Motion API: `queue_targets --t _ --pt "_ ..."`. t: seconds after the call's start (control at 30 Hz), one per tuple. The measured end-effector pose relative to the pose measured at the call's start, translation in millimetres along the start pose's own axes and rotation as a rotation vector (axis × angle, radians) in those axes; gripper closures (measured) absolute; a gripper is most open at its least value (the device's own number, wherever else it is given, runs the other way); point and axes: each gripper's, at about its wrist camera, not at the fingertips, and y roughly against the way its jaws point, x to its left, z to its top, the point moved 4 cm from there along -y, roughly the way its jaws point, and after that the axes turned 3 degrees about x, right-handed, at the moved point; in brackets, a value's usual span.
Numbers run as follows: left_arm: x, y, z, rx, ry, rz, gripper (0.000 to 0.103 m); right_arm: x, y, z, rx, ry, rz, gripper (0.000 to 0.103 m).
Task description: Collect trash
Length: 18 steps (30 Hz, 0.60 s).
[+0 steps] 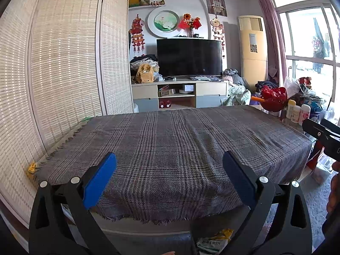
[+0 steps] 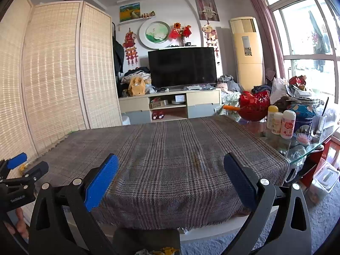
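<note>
Setting: a living room; a table covered by a grey plaid woven cloth (image 1: 170, 148) fills the middle of both wrist views, with a black television (image 1: 189, 57) on the far wall.
Left gripper (image 1: 169, 178): held over the near edge of the cloth, its blue-padded fingers (image 1: 99, 180) wide apart and holding nothing.
Right gripper (image 2: 171, 180): held alongside over the same near edge, its blue pads also spread wide and holding nothing.
Trash: crumpled white-and-green and yellow wrappers (image 1: 214, 241) lie low, below the near table edge, beside a dark bin-like shape; a small yellow scrap (image 1: 31, 169) sits at the cloth's near left corner.
Far right: a red bowl (image 2: 254, 107) and white bottles (image 2: 280, 123) stand on bare glass beyond the cloth.
Step, as judged: the cloth top looks bare of litter, so either the start or the finish of collecting.
Next move, as judged: swing the left gripper left toward the yellow scrap, straddle it with open fingers, then close.
</note>
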Motion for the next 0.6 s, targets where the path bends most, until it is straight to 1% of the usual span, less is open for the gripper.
queue_targets --t 0.07,0.2,0.43,0.6 --pt "-0.4 0.2 0.1 -0.002 -0.005 0.006 0.008 -0.3 0.1 -0.2 -0.002 -0.001 -0.002 0.003" --pt "0.0 0.0 0.9 0.003 0.0 -0.005 0.008 -0.8 -0.2 -0.8 0.002 0.001 -0.003 0.003" --pt "3.1 -2.3 1.2 0.016 0.014 0.025 0.008 -1.9 -1.1 -0.9 0.003 0.0 -0.01 0.003" --pt "3.1 -1.4 2.2 0.013 0.024 0.008 0.008 -0.6 -3.2 -2.9 0.012 0.001 -0.013 0.003"
